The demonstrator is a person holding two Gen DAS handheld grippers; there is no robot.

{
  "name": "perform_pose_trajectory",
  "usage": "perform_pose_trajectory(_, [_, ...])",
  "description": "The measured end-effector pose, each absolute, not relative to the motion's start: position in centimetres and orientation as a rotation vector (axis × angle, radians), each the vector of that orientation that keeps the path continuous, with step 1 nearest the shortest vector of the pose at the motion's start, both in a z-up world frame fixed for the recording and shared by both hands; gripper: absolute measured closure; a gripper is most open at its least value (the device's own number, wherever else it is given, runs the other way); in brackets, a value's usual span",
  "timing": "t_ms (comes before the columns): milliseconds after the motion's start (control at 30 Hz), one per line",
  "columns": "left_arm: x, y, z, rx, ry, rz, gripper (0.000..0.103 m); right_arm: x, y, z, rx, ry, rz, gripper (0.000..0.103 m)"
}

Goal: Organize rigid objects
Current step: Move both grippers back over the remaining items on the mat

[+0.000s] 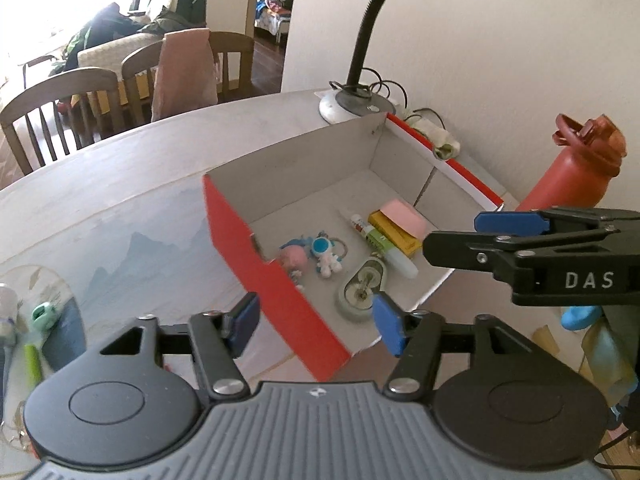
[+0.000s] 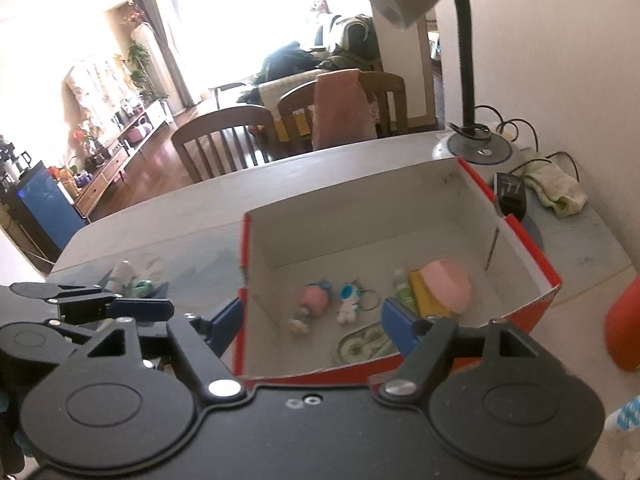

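A pale table [image 1: 120, 168] fills the middle of both views, its far edge meeting wooden chairs [image 2: 224, 140] in the upper left, where window glare washes out the room behind. At centre sits a red box [image 1: 256, 276] with a white interior — its near wall is partly covered by the gripper bodies in both views. A desk lamp [image 1: 360, 52] rises at upper centre of the left wrist view, its shade cut off by the top edge; a red bottle [image 1: 576, 168] stands at the right, its base hidden behind the right gripper [image 1: 464, 236], seen side-on, so whether its jaws are apart or closed cannot be told there. In the right wrist view the right gripper [image 2: 316, 320] shows blue pads set wide apart, holding nothing, at the box's near wall. The left gripper [image 1: 320, 320] likewise has its jaws spread and empty, low centre, over the box's near corner. Inside the box, along its floor, lie a pink pad [image 1: 402, 216] on a yellow packet [image 1: 396, 234], a green-and-white tube [image 1: 380, 246], an oval grey-green object [image 1: 362, 288] partly hidden by a pad, a white-and-blue astronaut keychain [image 1: 328, 256] and a pink figure [image 1: 294, 260]. Small blurred items [image 1: 36, 332] sit at lower left, hard to identify.
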State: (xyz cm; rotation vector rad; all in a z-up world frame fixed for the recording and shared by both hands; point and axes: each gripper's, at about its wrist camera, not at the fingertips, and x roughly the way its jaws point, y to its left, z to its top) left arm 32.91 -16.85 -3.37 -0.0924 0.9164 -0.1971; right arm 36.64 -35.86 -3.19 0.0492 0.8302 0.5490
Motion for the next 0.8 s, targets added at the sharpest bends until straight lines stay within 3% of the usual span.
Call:
perform_pose_trajectory(300, [28.4,-12.6,-2.8,-0.114,0.899,-0.177,0.038,32.6,-32.8,-2.9,0.062,0.810,0.586,0.019])
perform_pose_trajectory(633, [23.9,-6.2,-2.5,-0.152,0.872,-0.124,0.024,27.5,-27.7,-3.0,-0.016,0.766,0.681,0.014])
perform_pose_trajectory(800, [21.8,-3.4,-3.0,-0.161,0.865,-0.099,0.023,25.9,-25.3,-3.4,-0.034,0.768,0.703,0.013])
